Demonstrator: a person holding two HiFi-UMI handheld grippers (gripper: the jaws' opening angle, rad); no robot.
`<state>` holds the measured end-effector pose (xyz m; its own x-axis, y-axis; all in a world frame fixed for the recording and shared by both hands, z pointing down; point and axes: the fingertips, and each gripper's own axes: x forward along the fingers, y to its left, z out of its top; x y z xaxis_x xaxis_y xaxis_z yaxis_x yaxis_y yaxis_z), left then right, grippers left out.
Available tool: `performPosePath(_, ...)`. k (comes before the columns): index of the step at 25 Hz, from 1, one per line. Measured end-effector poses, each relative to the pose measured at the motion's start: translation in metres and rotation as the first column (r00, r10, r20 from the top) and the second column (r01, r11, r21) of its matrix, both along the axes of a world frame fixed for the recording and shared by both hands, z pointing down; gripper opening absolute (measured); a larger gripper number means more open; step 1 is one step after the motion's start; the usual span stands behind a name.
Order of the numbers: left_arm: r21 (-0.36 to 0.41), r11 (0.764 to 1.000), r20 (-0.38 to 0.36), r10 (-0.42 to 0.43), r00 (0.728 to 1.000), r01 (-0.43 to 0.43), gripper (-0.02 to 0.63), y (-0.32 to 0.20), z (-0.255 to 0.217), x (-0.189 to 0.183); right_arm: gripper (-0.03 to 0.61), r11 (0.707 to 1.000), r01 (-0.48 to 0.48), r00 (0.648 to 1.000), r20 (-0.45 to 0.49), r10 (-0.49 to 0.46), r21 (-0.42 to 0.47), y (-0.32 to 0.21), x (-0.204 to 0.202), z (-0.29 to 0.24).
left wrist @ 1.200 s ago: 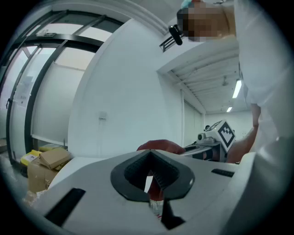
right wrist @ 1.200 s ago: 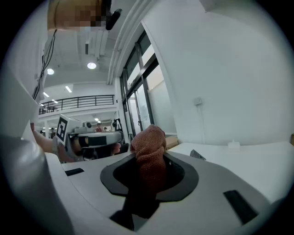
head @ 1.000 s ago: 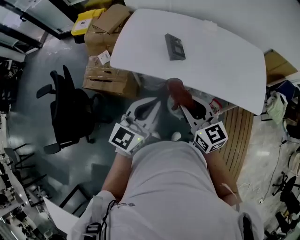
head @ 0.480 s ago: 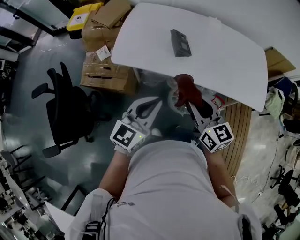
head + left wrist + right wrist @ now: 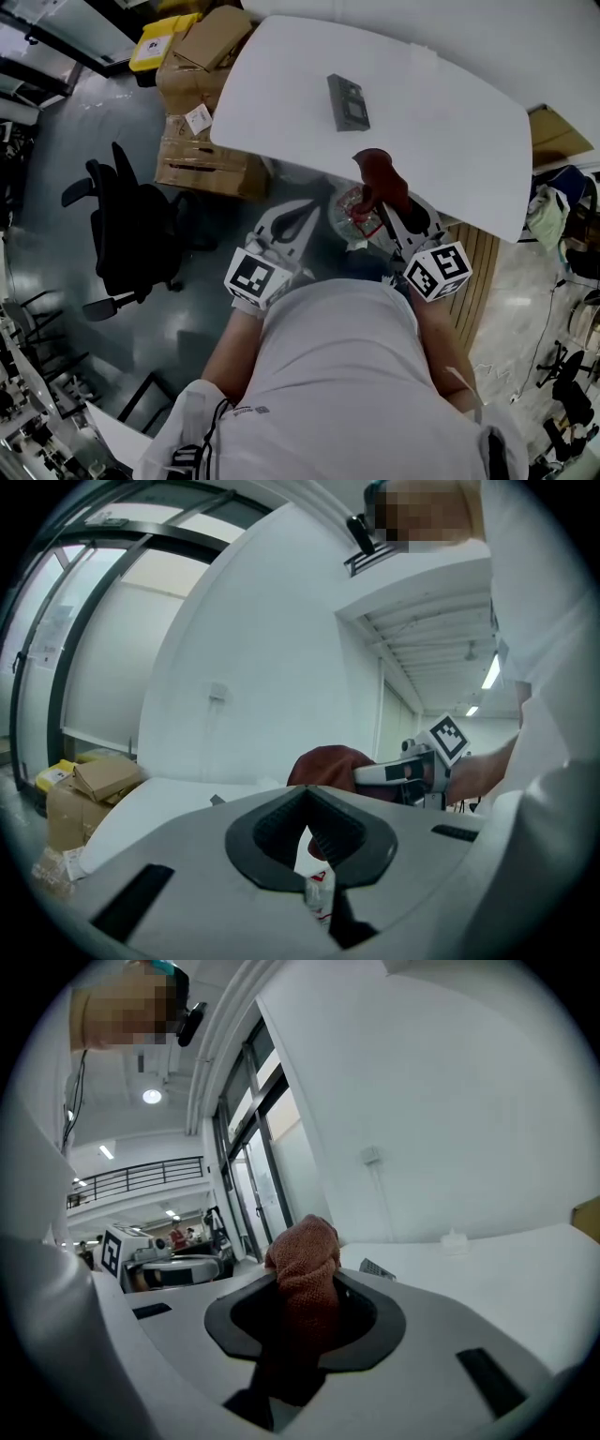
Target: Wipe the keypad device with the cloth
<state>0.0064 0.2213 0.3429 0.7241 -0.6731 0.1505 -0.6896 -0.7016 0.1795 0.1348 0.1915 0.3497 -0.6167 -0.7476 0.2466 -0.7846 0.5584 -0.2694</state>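
Both grippers have pushed forward toward the white surface (image 5: 450, 122) since a second ago, and the cloth (image 5: 380, 173), which hung short of the near edge, now overlaps that edge in the head view. The right gripper (image 5: 377, 199) has its fingers clenched on the rust-red cloth, which bunches up out of the tips and hangs down between them in the right gripper view. The left gripper (image 5: 312, 206) sits just beside it to the left, fingers closed tight on nothing.

The keypad device (image 5: 348, 101), dark and rectangular, lies flat near the middle of the surface, well apart from the cloth and untouched by either gripper. From the right gripper view only its near corner shows past the cloth.

A clear bag with red print (image 5: 354, 211) lies on the floor below the near edge, between the two grippers. Cardboard boxes (image 5: 202, 155) are stacked at the left end of the surface, with a black office chair (image 5: 131, 225) nearby on the grey floor.
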Motion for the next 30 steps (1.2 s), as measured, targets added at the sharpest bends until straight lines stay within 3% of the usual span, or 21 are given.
performPosePath(7,-0.017,0.996,0.039,-0.084,0.996,0.085,0.011,-0.044,-0.003,0.046,0.110,0.997,0.045,0.998,0.053,-0.042,-0.066,-0.046,0.051,0.011)
performPosePath(15,-0.066,0.976,0.079,-0.201,0.976,0.207,0.011,-0.073,0.012,0.062,0.110,0.993,0.095,0.992,0.091,-0.088,-0.074,-0.071,0.080,0.019)
performPosePath(22,-0.123,0.970,0.092,-0.199,0.976,0.209,0.012,-0.087,0.024,0.064,0.110,0.989,0.127,0.990,0.069,-0.122,-0.077,-0.081,0.075,0.022)
performPosePath(30,-0.151,0.979,0.115,-0.119,0.986,0.136,0.012,-0.120,0.044,0.052,0.110,0.980,0.158,0.984,-0.058,-0.166,-0.121,-0.105,0.055,0.042)
